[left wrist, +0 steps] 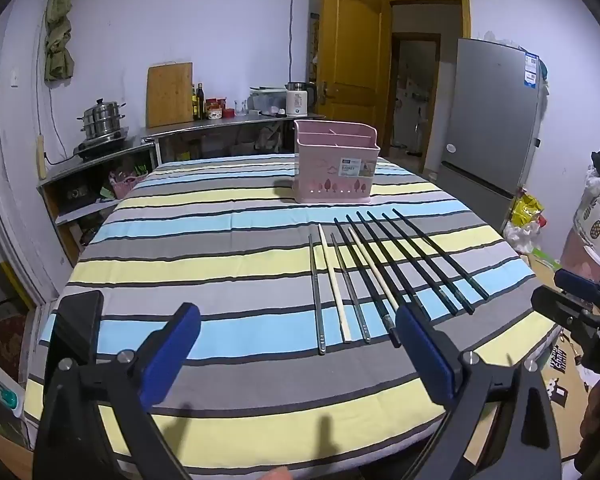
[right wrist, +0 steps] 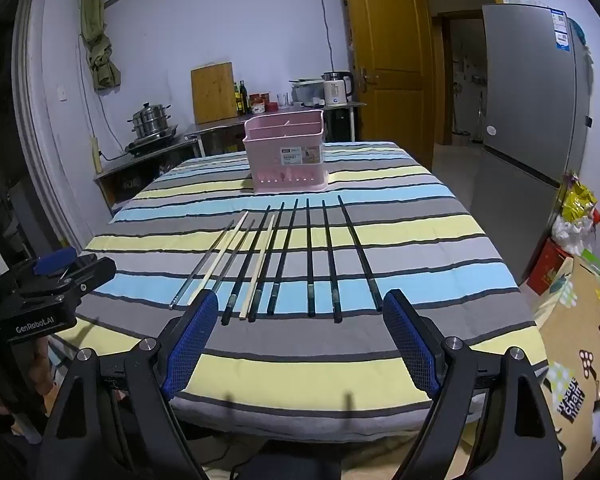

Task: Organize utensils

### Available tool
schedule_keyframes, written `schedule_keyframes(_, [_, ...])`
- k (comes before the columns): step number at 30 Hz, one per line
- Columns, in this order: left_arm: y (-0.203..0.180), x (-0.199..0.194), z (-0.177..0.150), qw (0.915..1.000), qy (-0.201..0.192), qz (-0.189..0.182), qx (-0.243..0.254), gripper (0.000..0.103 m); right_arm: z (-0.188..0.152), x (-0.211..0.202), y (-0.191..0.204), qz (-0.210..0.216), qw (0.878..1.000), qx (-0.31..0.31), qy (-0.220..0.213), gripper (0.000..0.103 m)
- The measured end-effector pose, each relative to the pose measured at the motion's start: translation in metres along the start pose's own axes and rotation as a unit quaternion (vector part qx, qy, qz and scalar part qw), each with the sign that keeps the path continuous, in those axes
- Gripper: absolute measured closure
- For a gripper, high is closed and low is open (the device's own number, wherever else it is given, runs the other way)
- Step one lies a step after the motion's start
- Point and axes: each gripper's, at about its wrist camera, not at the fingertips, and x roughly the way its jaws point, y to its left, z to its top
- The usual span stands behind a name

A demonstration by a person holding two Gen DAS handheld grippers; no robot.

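Several chopsticks [left wrist: 380, 268] [right wrist: 284, 256] lie side by side on the striped tablecloth: black ones, two pale wooden ones and two metal ones. Behind them stands an empty pink utensil basket [left wrist: 334, 162] [right wrist: 286, 156] with compartments. My left gripper [left wrist: 298, 324] hovers open above the near edge of the table, left of the row's near ends, with nothing between its blue pads. My right gripper [right wrist: 298, 316] is open too, just short of the near ends of the black chopsticks, holding nothing. The right gripper shows at the right edge of the left wrist view, the left one at the left edge of the right.
The table [left wrist: 204, 264] [right wrist: 420, 240] fills most of both views. A steel counter [left wrist: 228, 124] with a pot, bottles and a kettle stands behind it. A grey fridge [left wrist: 492, 128] [right wrist: 536, 120] and bags on the floor stand to the right.
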Motion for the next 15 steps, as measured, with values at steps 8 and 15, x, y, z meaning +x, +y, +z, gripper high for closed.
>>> schedule_keyframes(8, [0.000, 0.005, -0.003, 1.0000, 0.006, 0.006, 0.004, 0.004, -0.001, 0.004, 0.001, -0.001, 1.000, -0.003, 0.006, 0.018])
schedule_keyframes(15, [-0.003, 0.003, -0.003, 0.9999, 0.003, 0.009, 0.007, 0.004, 0.001, 0.003, 0.003, 0.000, 1.000, -0.005, 0.003, 0.018])
